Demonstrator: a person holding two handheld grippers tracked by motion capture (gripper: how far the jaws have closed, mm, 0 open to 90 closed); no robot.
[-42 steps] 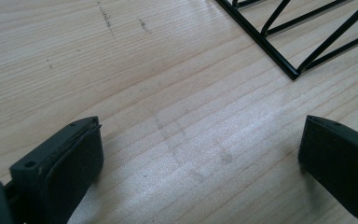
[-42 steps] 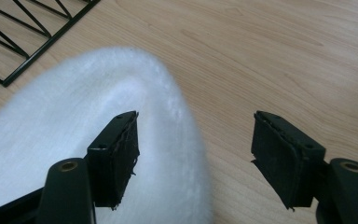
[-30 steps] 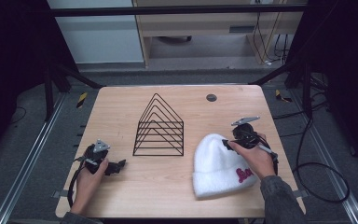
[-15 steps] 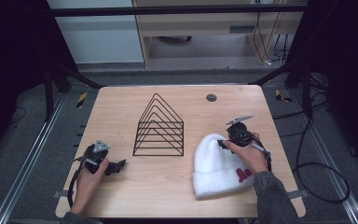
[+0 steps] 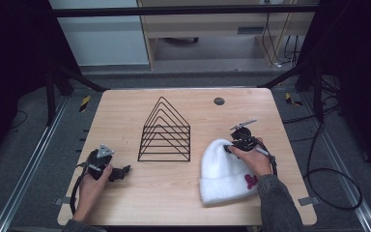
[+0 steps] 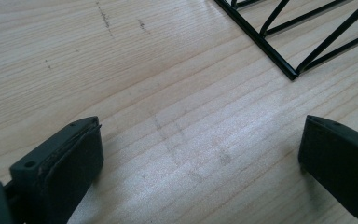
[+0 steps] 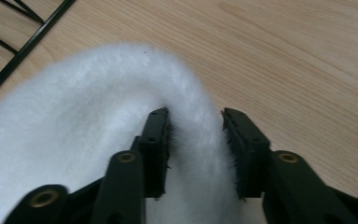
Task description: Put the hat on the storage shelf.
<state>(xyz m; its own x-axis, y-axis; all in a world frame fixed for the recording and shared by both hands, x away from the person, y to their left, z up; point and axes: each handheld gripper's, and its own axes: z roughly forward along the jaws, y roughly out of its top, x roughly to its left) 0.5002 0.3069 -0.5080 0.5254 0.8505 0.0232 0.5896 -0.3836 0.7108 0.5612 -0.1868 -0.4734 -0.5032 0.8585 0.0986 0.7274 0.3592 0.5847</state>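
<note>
White beanie fold between right jaws.

Looks like a lab / test rig setup to us, def not a home. We see a plain wooden table on a grey floor w/ metal rails running along both sides, black cables snaking across the floor at right, and yellow-black hazard tape stuck near the frame legs. Dark frame bars box the table in, and behind it we spot a pale cabinet & a wooden bench w/ more wires.
</note>
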